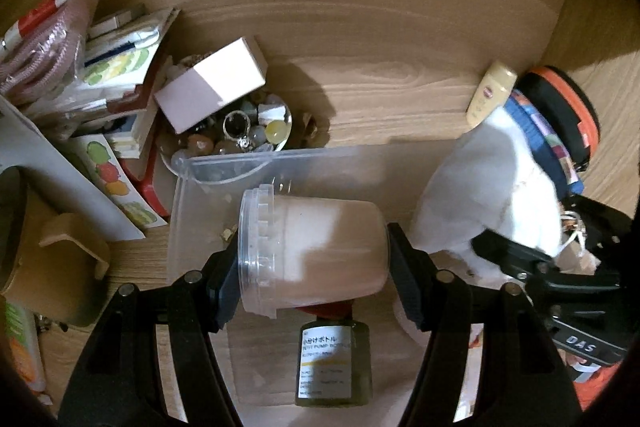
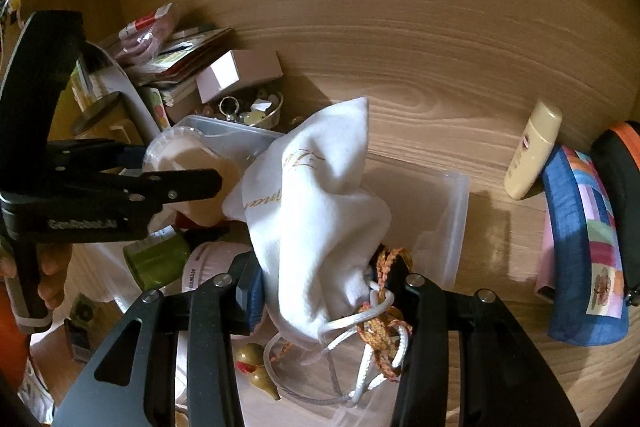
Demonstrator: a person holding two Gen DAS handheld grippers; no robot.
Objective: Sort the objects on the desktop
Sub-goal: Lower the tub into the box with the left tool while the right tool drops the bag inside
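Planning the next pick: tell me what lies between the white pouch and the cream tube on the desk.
Between the white drawstring pouch and the cream tube lie the clear plastic bin's far corner and bare wooden desk; the right wrist view shows it.

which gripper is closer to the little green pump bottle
Left. The left gripper, shut on the plastic jar, hangs right over the green pump bottle; the right gripper, holding the white pouch, sits off to its side.

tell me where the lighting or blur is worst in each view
Left wrist view: the white pouch is blown out and smeared; corners fall to black. Right wrist view: sharper, hard shadows on the desk, fisheye bending its grain.
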